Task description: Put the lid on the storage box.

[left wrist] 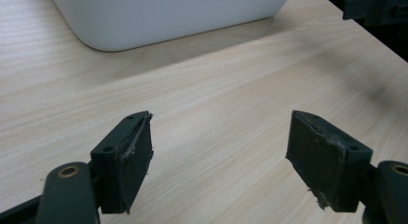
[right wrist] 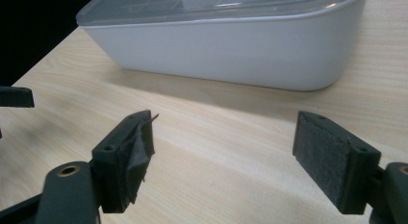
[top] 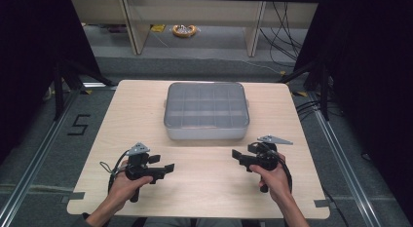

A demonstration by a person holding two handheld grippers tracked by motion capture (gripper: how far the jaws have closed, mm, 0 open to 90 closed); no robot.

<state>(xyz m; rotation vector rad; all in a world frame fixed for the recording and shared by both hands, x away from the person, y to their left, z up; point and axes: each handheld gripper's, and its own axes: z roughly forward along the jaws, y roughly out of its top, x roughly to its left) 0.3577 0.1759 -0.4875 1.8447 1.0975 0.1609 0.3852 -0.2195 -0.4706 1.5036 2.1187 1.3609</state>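
Both hands sit near: left gripper [top: 168,167] and right gripper [top: 234,153], jaws wide, hold nothing. Beyond them the lidded box [top: 206,111] lies long side left-to-right, roughly equally far from each.

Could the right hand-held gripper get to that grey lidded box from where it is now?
Probably yes. The right hand-held gripper has its jaws open and empty, and only bare table lies between it and the near wall of the box. Its lid is on, so reaching inside would take another step.
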